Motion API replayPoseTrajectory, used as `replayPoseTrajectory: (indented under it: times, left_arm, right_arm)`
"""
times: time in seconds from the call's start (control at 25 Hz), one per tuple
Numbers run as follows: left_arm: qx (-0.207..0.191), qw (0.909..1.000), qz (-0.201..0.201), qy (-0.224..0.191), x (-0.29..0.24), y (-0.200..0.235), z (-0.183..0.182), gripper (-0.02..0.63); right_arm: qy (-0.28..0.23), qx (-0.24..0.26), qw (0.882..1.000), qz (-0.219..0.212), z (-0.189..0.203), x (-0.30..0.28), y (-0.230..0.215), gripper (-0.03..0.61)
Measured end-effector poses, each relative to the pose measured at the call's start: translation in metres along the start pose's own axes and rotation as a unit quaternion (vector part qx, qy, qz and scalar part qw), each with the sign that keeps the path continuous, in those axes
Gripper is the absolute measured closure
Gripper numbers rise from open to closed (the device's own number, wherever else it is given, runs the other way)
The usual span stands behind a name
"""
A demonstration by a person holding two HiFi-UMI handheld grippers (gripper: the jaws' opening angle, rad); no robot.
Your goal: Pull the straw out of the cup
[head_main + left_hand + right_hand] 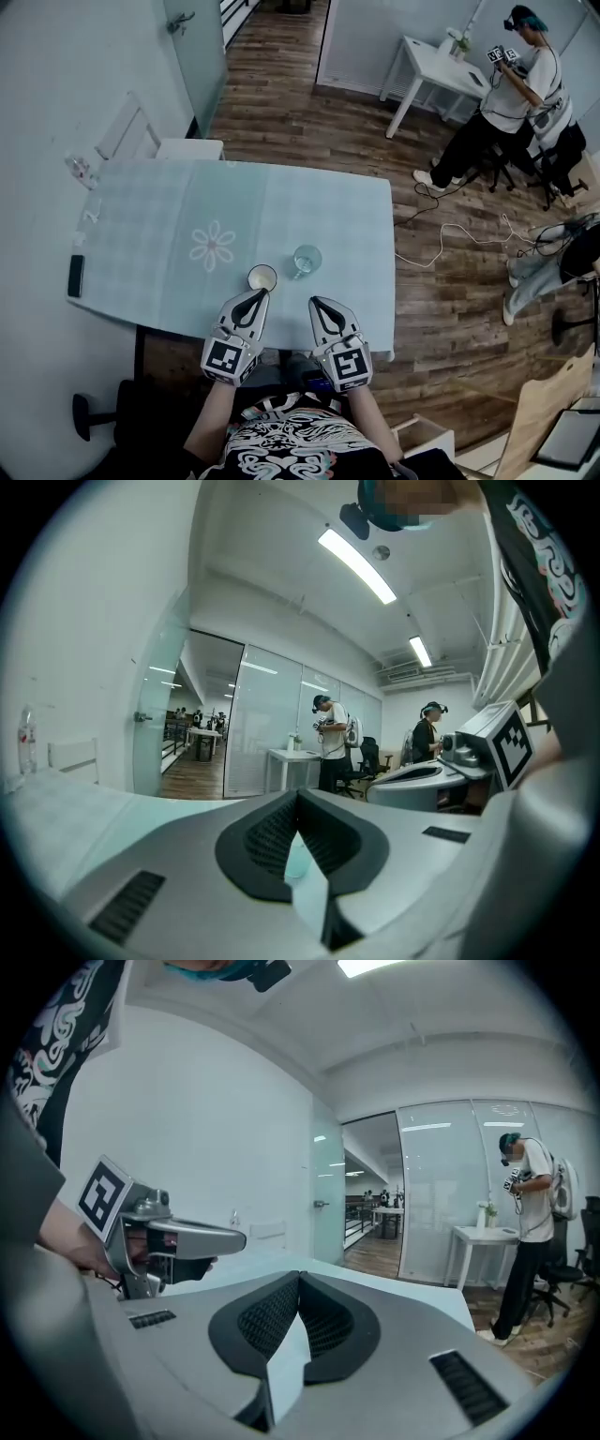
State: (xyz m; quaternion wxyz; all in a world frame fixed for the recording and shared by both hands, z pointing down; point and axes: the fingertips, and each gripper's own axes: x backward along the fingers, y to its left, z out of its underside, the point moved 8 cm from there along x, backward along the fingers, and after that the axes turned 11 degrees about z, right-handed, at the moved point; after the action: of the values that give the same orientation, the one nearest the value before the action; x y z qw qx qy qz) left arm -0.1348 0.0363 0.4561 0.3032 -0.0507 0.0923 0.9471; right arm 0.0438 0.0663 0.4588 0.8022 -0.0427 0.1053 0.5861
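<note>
Both tongs were closed on nothing; the left tongs (259, 296) pointed at the pale cup (262, 277), which stood just beyond its tips at 12 o'clock, near the front edge of the surface (281, 206). The right tongs (318, 304) had a clear glass (307, 260) at 11 o'clock. No straw could be made out in either vessel, so which hand was nearer to it stayed unclear.

**An office behind glass walls**

I'm standing in an office. Glass partitions (267, 724) split the rooms, strip lights (354, 566) run along the white ceiling, and the floor (281, 112) is wood plank. Past my pale surface (309, 206) I see a white desk (436, 66), a swivel chair (553, 164), loose cables (450, 234) and a person (511, 89) wearing a headset.
</note>
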Motion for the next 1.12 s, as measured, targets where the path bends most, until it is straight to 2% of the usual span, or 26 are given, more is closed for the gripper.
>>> replayPoseTrajectory:
  times: [0.16, 0.4, 0.6, 0.96, 1.12]
  left_arm:
    - [-0.015, 0.9997, -0.019, 0.004, -0.001, -0.002, -0.007, 0.623]
    - [-0.013, 0.9989, -0.045, 0.006, -0.009, 0.004, -0.007, 0.623]
    - [-0.002, 0.9984, -0.055, 0.015, -0.021, 0.006, -0.001, 0.623]
    - [0.023, 0.9975, -0.06, 0.028, -0.034, 0.005, 0.016, 0.623]
    - [0.032, 0.9968, -0.064, 0.034, -0.035, 0.007, 0.028, 0.623]
  right_arm:
    - [0.001, 0.014, 1.0, -0.023, -0.001, -0.014, -0.006, 0.565]
    - [0.014, 0.047, 0.998, -0.048, 0.003, -0.033, -0.011, 0.563]
    - [0.025, 0.072, 0.994, -0.075, 0.01, -0.042, -0.012, 0.538]
    - [0.044, 0.099, 0.988, -0.107, 0.025, -0.056, -0.012, 0.543]
    - [0.039, 0.125, 0.986, -0.106, 0.029, -0.057, -0.011, 0.525]
